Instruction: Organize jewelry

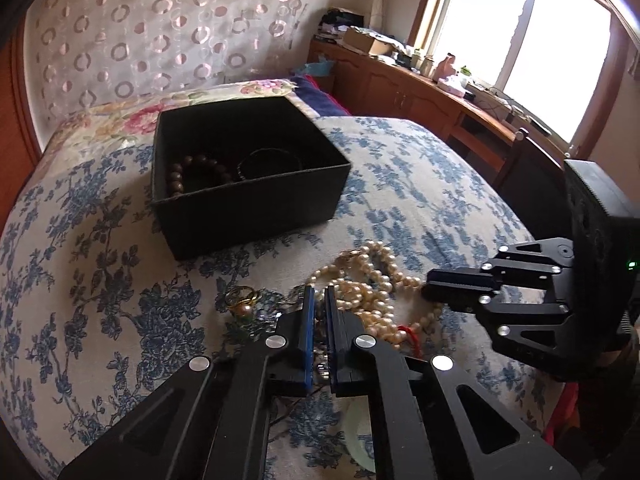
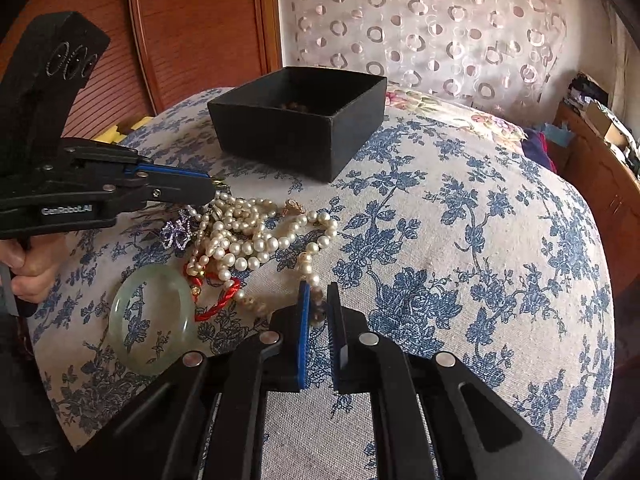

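Note:
A black open box (image 1: 248,200) (image 2: 298,136) stands on the bed and holds a brown bead bracelet (image 1: 188,174) and a dark bangle (image 1: 268,164). A heap of pearl strands (image 1: 372,284) (image 2: 248,236) lies in front of it, with a gold ring (image 1: 242,300), a purple crystal bow (image 2: 176,234), a red cord (image 2: 220,300) and a pale jade bangle (image 2: 150,316). My left gripper (image 1: 319,294) (image 2: 214,190) has its jaws nearly closed, low over the heap's left edge. My right gripper (image 2: 318,292) (image 1: 430,284) has its jaws nearly closed around the end of a pearl strand.
The bed has a blue floral cover (image 2: 460,264); a floral pillow (image 1: 120,120) lies behind the box. A wooden headboard (image 2: 200,28) and patterned curtain (image 1: 140,32) stand beyond. A cluttered wooden sideboard (image 1: 420,84) runs under the window at right.

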